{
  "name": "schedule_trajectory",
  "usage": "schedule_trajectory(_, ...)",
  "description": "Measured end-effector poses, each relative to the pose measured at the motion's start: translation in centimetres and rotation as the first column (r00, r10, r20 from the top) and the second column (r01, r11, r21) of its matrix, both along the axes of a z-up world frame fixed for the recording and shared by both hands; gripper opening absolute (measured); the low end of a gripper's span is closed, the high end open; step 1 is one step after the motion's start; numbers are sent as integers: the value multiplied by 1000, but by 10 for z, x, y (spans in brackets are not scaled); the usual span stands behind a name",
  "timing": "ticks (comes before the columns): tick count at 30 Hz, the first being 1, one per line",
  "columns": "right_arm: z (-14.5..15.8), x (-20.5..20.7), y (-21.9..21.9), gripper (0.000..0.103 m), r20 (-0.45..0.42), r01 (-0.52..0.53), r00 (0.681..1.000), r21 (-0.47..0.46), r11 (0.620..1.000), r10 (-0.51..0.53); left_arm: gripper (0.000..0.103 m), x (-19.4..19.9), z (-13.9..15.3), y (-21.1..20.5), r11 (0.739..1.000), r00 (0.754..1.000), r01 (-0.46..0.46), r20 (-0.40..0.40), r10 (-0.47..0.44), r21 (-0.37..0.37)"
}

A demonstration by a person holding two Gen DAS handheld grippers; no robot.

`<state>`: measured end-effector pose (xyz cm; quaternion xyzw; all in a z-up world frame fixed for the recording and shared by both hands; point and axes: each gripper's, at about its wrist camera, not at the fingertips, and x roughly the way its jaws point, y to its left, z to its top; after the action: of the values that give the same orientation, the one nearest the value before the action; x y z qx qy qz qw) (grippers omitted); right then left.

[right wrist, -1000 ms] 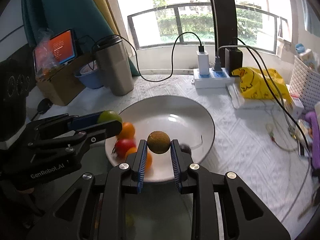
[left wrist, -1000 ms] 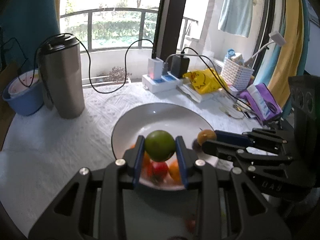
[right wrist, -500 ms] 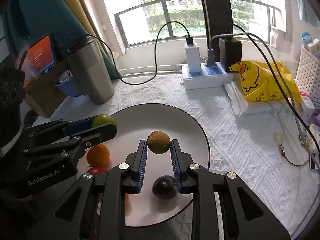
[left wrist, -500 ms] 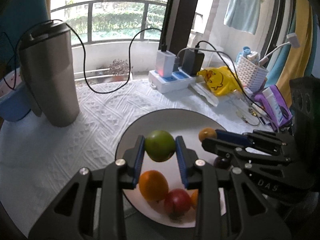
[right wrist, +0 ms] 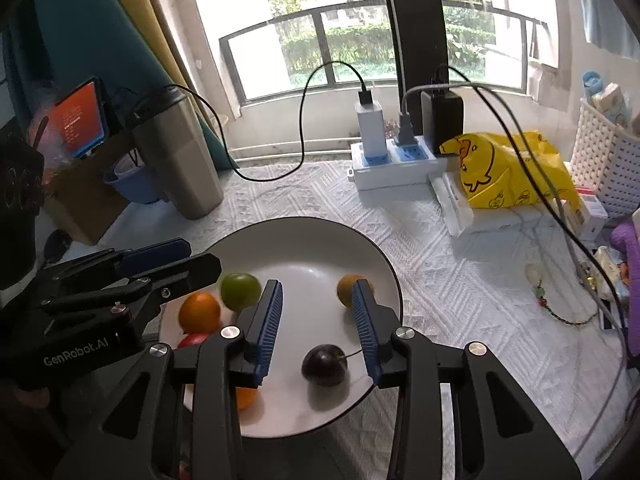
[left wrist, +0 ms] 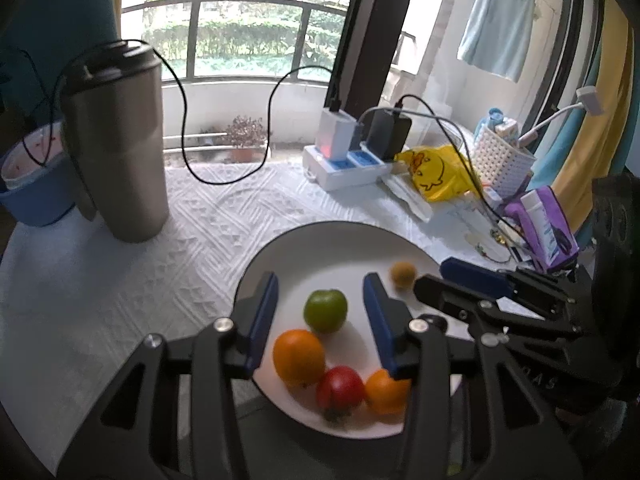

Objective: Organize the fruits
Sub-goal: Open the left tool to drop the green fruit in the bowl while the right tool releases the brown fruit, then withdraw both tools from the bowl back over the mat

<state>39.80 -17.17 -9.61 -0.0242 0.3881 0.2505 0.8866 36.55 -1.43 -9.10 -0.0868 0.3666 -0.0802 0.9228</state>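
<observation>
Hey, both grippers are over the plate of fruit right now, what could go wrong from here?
1. The jaws have just been opening; the green fruit and the brownish fruit lie loose on the plate, so either might roll. The brownish one sits nearer the rim.
2. The left gripper and right gripper work close together and might collide.
3. Pulling back low might knock the oranges or dark plum.
</observation>
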Motion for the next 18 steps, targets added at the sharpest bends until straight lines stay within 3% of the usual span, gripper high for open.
schedule_trajectory(18, 31, -68, -18, 39, 61, -11, 998, 24, 1000, 9, 46, -80, 31, -17, 1000, 997, -3, 83, 3, -3)
